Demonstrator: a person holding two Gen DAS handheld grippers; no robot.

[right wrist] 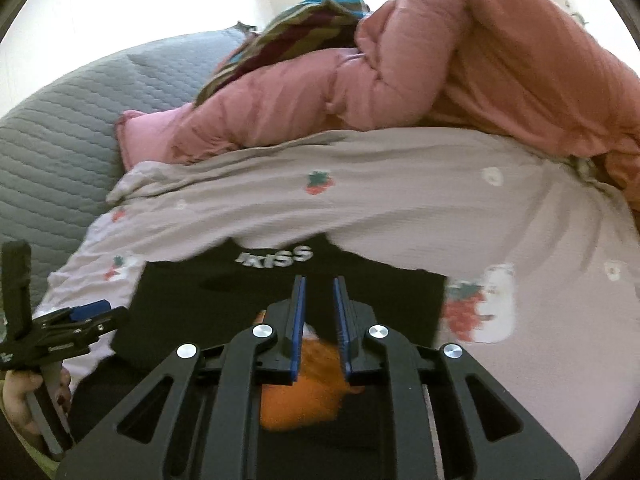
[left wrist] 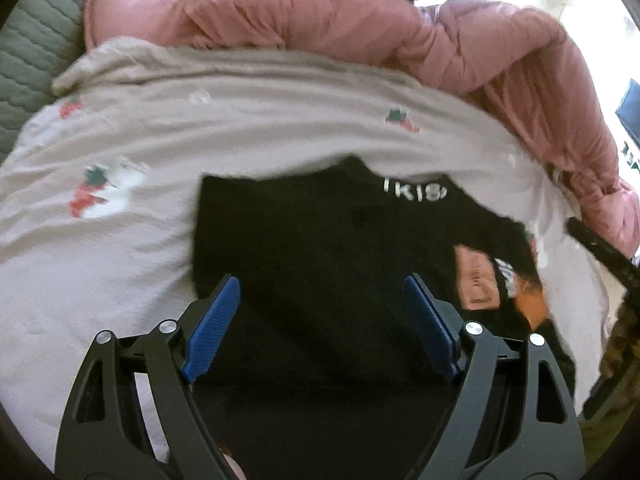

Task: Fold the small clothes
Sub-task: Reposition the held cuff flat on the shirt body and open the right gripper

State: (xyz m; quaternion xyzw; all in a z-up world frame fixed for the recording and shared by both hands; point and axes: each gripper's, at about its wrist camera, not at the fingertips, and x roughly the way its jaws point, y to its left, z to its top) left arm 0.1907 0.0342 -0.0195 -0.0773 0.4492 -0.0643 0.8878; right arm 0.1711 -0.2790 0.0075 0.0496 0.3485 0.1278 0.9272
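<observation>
A small black garment (left wrist: 320,248) with white lettering and an orange print lies folded on a pale strawberry-print cloth (left wrist: 120,208). My left gripper (left wrist: 322,292) is open just above the garment, with nothing between its blue pads. In the right wrist view the black garment (right wrist: 192,300) lies below my right gripper (right wrist: 319,292), whose fingers stand a narrow gap apart with nothing between them, over the orange print (right wrist: 304,392). The left gripper (right wrist: 80,316) shows at the left edge there, held by a hand.
A pink puffer jacket (left wrist: 360,20) lies bunched behind the strawberry cloth, also in the right wrist view (right wrist: 440,60). A striped multicolour garment (right wrist: 288,36) lies behind it. A grey quilted cover (right wrist: 60,128) spreads to the left.
</observation>
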